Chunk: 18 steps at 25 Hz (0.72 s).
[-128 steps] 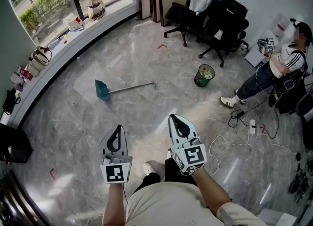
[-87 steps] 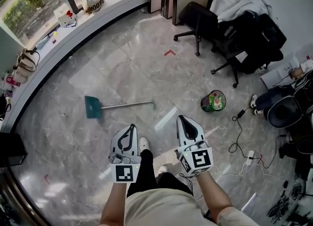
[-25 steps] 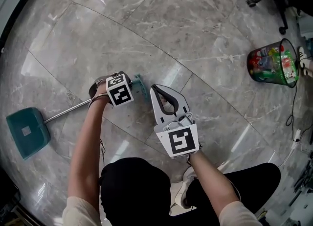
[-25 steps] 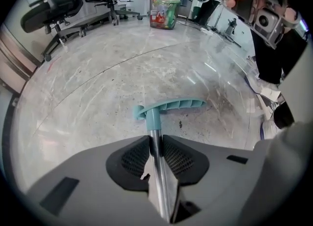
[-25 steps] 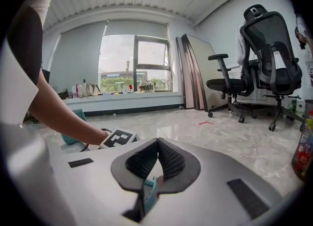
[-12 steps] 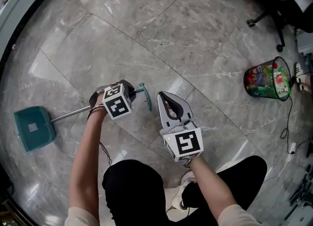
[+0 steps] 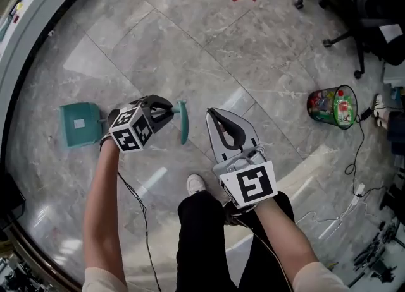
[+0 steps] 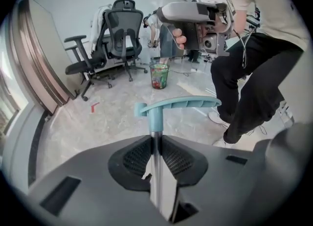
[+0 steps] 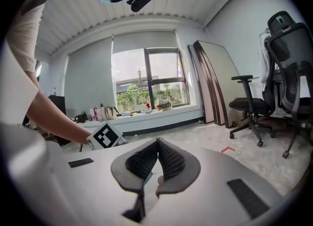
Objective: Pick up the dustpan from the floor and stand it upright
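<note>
The dustpan has a teal pan [image 7: 79, 124] down on the floor, a thin metal pole [image 8: 155, 171] and a teal crossbar grip [image 7: 183, 122] at its raised end. My left gripper [image 7: 168, 109] is black; its jaws are closing, and the pads press on the pole just below the grip [image 8: 178, 105]. The pole slants up from the pan to my left gripper [image 8: 155, 141]. To the right of the grip, my white right gripper [image 7: 212, 115] is shut and holds nothing. In the right gripper view its tips [image 9: 157, 143] meet, with the left gripper's marker cube [image 9: 106, 135] beyond.
A mesh bin [image 7: 332, 106] full of rubbish stands at the right, with cables [image 7: 355, 158] on the floor past it. Black office chairs [image 7: 354, 19] fill the top right. A curved window ledge [image 7: 38, 25] runs along the left. My legs and a shoe [image 7: 197, 184] are below the grippers.
Both grippers have risen. The left one has lifted the handle end of the dustpan, so the pole now stands steeper and the pan lies closer under my left hand.
</note>
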Motion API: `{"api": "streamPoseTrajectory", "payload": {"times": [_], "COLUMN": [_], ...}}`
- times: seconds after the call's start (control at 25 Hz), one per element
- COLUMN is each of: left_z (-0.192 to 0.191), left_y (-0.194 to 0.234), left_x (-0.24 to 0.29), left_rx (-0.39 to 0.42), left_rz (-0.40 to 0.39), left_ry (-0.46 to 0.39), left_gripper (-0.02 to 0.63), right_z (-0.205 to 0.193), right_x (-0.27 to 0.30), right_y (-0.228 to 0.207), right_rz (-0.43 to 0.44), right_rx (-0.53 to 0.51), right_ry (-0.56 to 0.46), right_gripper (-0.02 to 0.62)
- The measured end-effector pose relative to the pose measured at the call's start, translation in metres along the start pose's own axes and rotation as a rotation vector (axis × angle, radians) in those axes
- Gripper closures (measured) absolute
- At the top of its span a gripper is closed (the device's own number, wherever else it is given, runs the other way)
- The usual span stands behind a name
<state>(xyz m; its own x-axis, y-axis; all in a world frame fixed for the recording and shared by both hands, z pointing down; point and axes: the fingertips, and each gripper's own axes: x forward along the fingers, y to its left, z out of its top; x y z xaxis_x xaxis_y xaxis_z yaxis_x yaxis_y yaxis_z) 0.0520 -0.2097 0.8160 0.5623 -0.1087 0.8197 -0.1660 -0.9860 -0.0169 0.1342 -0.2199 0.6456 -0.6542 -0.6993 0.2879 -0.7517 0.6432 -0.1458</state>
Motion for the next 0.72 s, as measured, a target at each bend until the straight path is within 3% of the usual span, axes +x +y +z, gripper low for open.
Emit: {"api": "streamPoseTrajectory", "payload": {"times": [0.16, 0.32, 0.56, 0.72], "left_z": [0.0, -0.004, -0.033, -0.055], "left_y": [0.0, 0.009, 0.015, 0.005], "left_x": [-0.083, -0.144, -0.234, -0.281], "left_rx": [-0.039, -0.056, -0.061, -0.077], "left_rz": [0.036, 0.098, 0.221, 0.276], "left_ry": [-0.065, -0.182, -0.439, -0.546], "left_gripper": [0.528, 0.528, 0.528, 0.528], "right_z": [0.072, 0.118, 0.145, 0.151], "right_x": [-0.004, 0.01, 0.052, 0.071], "right_y": [0.046, 0.099, 0.191, 0.254], "right_rz": [0.019, 0.017, -0.041, -0.056], "right_rx": [0.078, 0.062, 0.026, 0.048], "right_ry": [-0.067, -0.101, -0.062, -0.027], "right_gripper": [0.577, 0.577, 0.577, 0.577]}}
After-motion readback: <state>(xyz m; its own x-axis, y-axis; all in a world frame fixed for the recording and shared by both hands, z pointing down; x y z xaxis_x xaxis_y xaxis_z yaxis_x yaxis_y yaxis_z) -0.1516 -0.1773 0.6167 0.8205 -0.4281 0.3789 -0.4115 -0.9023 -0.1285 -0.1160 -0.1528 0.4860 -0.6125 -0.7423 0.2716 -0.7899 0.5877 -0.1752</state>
